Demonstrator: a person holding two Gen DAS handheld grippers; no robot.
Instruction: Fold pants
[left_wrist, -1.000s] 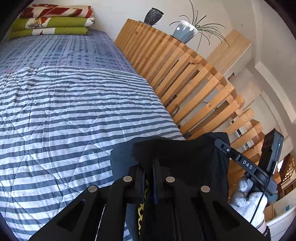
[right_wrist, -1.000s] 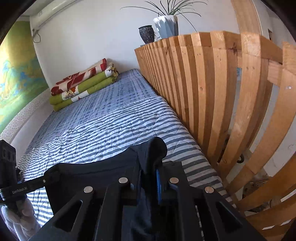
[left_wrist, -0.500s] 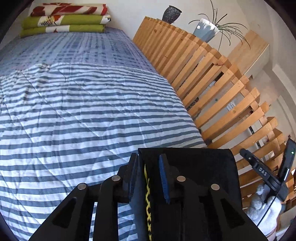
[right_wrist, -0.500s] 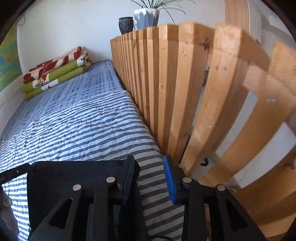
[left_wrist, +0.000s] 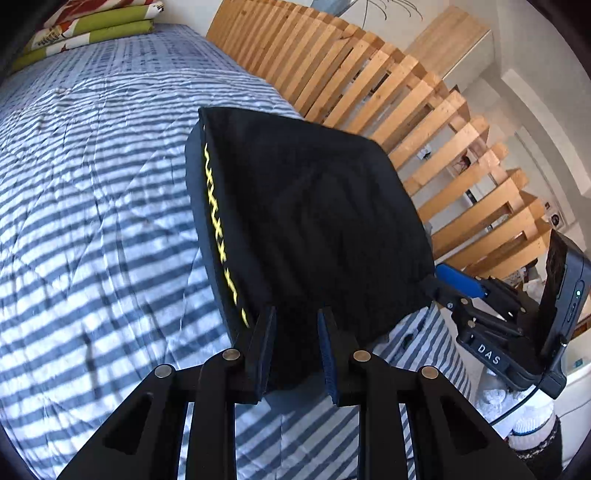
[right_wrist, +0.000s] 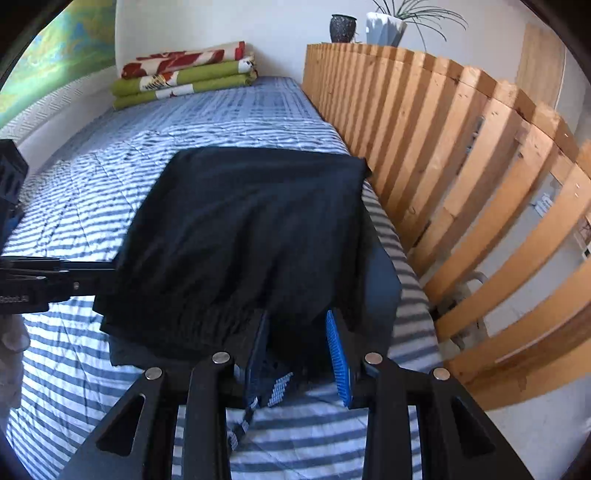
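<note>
The pants, black with a yellow zigzag stitch down one side seam, lie folded into a compact rectangle on the striped quilt of the bed, close to the bed's edge where the wooden slatted railing runs alongside. In the left wrist view the left gripper points forward and slightly down over the near edge of the folded bundle; its jaws stand apart with a clear gap, one finger at the seam side and the other over the black cloth, and they clamp nothing that can be seen. In the right wrist view the right gripper is aimed along the length of the bed toward the stacked green and red blankets at the far end, low over the near end of the pants; its jaws are likewise spread wide, the blue pads showing on the right finger, and dark cloth lies in the gap between them without being pinched. A patterned drawstring hangs from the near edge of the garment between these fingers. The right gripper also shows at the right of the left wrist view, its blue-padded finger just beside the pants' corner, with the person's white-gloved hand below it. The left gripper's black body reaches in from the left of the right wrist view, touching the bundle's side. Two pots stand atop the railing's far end.
</note>
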